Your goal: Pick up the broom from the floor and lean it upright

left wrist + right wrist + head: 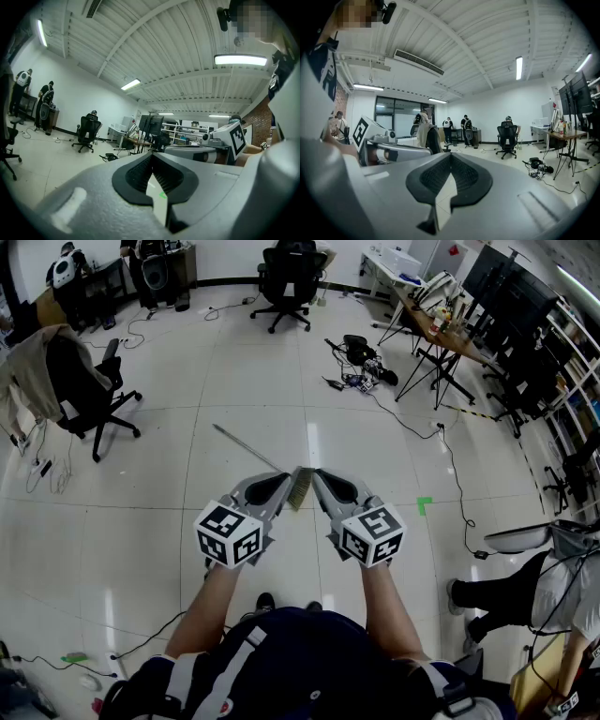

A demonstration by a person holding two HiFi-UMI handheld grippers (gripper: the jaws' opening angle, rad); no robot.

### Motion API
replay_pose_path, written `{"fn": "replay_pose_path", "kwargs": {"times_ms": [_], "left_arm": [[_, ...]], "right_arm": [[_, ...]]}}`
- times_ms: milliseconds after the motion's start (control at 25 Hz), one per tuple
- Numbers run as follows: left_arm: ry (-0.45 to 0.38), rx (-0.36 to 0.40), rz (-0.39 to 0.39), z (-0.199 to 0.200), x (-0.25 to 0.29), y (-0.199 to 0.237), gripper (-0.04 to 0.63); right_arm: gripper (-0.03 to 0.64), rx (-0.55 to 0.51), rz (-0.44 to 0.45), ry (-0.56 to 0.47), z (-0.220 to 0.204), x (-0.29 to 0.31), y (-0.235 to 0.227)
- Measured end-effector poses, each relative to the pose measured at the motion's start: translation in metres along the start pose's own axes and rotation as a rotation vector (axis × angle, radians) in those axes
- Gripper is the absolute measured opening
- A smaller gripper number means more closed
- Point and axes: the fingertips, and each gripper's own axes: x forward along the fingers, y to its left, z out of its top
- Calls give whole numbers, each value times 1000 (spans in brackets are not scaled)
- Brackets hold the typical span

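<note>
broom lies flat on the pale tiled floor ahead of the person. its thin handle runs up and to the left in the head view, and its bristle end shows between the tips of the left gripper and the right gripper. neither touches it. both hang in the air above it, so the pick-up looks not yet begun.

the two grippers are held side by side in front of the body, angled in so their tips almost meet over the bristle end. this reads as a ready pose that lines both tools up with the broom before reaching down.

in the left gripper view the jaws are pressed together at the tips with nothing between them, and only floor shows through the hollow behind. the right gripper view shows the same: jaws closed and empty.

both will probably have to open before either can take the handle. the handle is thin and lies flat on the tiles, so a grip would likely come from above with the jaws straddling it. the handle seems a better hold than the bristles, since lifting there lets the head stay low as the broom tips upright.

nothing to lean it against stands close by. the office chair at the left is well apart from it.
</note>
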Motion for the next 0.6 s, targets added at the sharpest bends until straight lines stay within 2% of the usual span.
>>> {"fn": "replay_pose_path", "kwargs": {"times_ms": [360,600], "left_arm": [[4,-2,35,3,-33,57,0],[-1,-8,74,8,-34,97,0]], "right_arm": [[3,-9,39,14,0,60,31],[3,-10,91,24,0,105,29]]}}
